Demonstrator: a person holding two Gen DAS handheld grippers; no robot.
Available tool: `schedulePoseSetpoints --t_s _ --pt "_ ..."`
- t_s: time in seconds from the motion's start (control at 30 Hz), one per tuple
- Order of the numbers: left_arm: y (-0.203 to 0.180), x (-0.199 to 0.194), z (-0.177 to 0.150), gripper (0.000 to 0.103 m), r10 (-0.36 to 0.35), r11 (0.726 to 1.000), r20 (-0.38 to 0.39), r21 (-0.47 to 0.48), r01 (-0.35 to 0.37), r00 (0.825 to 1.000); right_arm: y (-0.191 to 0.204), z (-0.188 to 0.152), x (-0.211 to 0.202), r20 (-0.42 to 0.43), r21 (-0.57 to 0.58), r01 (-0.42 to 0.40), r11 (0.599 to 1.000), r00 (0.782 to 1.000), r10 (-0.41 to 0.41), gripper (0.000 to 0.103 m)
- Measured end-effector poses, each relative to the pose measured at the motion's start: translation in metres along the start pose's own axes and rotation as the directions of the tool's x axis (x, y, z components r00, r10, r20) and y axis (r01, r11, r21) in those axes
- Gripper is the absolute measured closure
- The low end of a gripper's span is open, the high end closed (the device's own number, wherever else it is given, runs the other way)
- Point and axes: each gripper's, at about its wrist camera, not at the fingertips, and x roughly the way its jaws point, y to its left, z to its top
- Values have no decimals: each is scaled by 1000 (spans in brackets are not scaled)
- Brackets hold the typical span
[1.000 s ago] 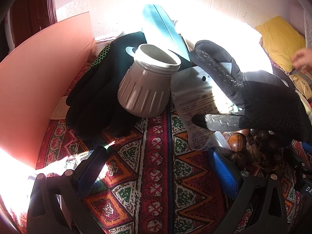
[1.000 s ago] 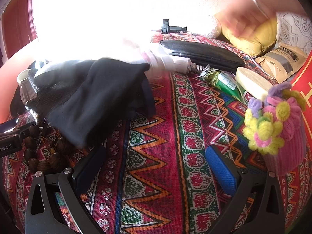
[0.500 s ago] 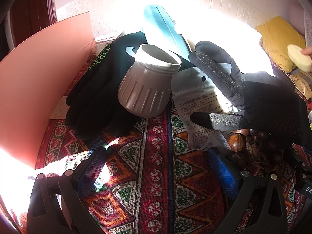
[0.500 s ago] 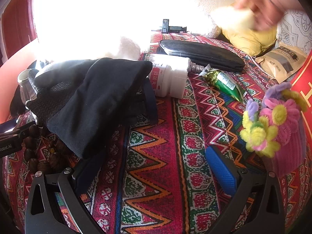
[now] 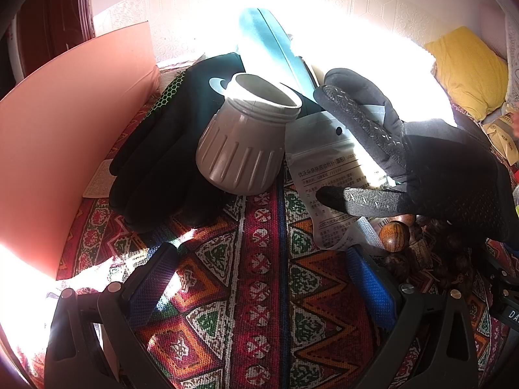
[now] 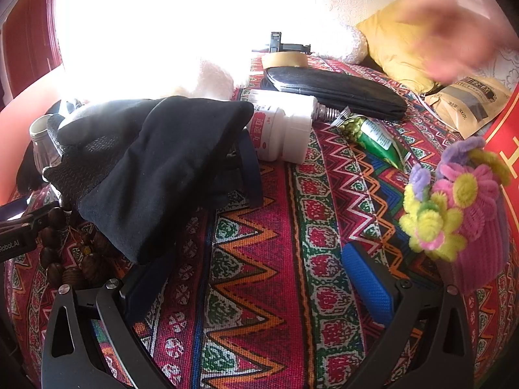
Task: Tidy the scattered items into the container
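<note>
both tools are sitting wide and holding nothing: the left gripper (image 5: pixel 259 278) and the right gripper (image 6: pixel 256 278) are hovering low over the patterned cloth (image 5: pixel 259 308). taking the grey jar (image 5: pixel 246 136) as the landmark, one black glove (image 5: pixel 168 149) is lying against its left side, a white pouch (image 5: pixel 324 168) is touching its right, and a second black glove (image 5: pixel 438 168) is draping over the pouch with wooden beads (image 5: pixel 394 231) just below. the container is probably the pink-walled box (image 5: pixel 65 129) left of the jar. grabbing the nearest glove at its bunched middle, not a fingertip, is looking wisest.
</note>
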Motion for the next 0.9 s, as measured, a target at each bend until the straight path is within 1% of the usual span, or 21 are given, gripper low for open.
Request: schedulePoseSetpoints --t_s 0.9 --pt "1 0 0 0 1 1000 0 0 -1 1000 -2 -2 -2 8 10 0 1000 1000 0 0"
